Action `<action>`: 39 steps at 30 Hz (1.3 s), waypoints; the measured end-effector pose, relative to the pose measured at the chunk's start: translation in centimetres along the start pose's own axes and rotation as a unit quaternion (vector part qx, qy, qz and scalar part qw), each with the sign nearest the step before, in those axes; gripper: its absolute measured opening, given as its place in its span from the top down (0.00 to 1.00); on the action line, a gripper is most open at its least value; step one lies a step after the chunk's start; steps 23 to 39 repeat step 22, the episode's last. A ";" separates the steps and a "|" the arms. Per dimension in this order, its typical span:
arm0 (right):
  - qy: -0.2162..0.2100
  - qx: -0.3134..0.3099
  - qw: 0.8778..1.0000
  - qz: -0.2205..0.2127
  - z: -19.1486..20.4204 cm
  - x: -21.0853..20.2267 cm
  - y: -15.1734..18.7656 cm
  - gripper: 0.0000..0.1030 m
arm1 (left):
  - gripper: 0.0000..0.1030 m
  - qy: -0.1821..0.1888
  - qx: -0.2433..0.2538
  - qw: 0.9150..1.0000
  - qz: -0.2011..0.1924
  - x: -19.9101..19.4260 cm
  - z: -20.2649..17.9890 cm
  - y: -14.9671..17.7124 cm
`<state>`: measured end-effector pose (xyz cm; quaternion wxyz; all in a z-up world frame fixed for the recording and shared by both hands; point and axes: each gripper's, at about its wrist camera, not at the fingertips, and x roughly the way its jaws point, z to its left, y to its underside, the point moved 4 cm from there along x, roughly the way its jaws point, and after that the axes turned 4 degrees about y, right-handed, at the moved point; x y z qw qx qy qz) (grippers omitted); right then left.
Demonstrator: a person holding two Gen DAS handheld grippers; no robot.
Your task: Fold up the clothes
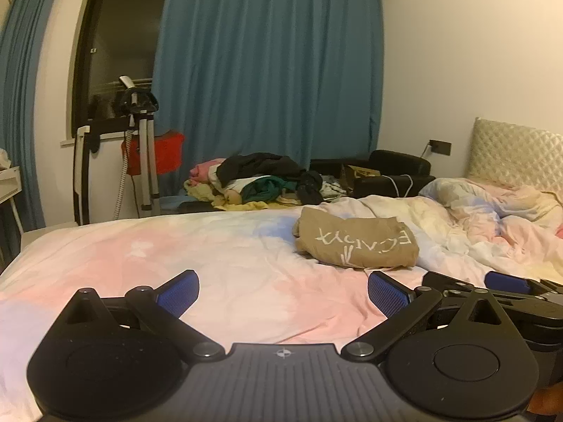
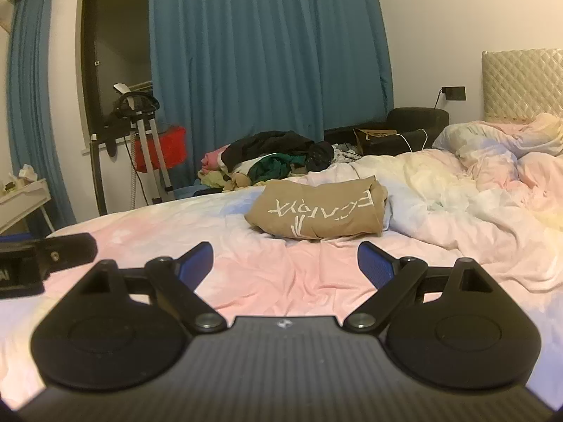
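One folded tan shirt (image 1: 357, 242) sits on the bed (image 1: 211, 246), a neat bundle with pale lettering facing up, upside down to both cameras. It lies out ahead of both grippers, touching neither, with the rumpled duvet (image 1: 475, 218) just beside it on the right.

Left gripper (image 1: 283, 295) low over the sheet, jaws spread wide, nothing between the blue pads (image 1: 179, 292). Right gripper (image 2: 285, 263) the same: jaws apart, empty, pink sheet showing in the gap.

Each view catches the other tool. The left wrist view has the right gripper's black linkage and a blue pad poking in at its right edge. The right wrist view has a black piece of the left gripper cut off at its left edge, with a sliver of blue on top.

Only the right wrist view shows the white side table (image 2: 24, 197) with crumpled stuff on it; what that stuff is, hard to make out. The left wrist view clips the same table at the frame edge.

Beyond the bed's far edge, a clothes heap (image 1: 260, 179): black, green, yellow, pink, all tangled, and its base is hidden by the mattress. Behind it blue curtains (image 1: 267, 70), a dark window (image 1: 119, 42), a tripod stand (image 1: 140, 147) with something red (image 1: 165, 154) behind its legs. The quilted headboard (image 2: 520, 81) is at far right, cut off by the frame.
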<state>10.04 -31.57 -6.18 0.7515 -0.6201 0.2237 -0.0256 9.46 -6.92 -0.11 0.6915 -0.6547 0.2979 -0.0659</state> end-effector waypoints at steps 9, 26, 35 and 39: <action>0.010 -0.007 1.000 0.000 -0.1 0.2 0.0 0.12 | 0.00 -0.003 -0.004 1.000 0.005 -0.1 0.2 0.1; 0.012 -0.002 1.000 0.002 -0.1 0.2 0.0 0.12 | 0.00 -0.011 -0.003 1.000 0.010 -0.2 0.4 0.4; 0.012 -0.002 1.000 0.002 -0.1 0.2 0.0 0.12 | 0.00 -0.011 -0.003 1.000 0.010 -0.2 0.4 0.4; 0.012 -0.002 1.000 0.002 -0.1 0.2 0.0 0.12 | 0.00 -0.011 -0.003 1.000 0.010 -0.2 0.4 0.4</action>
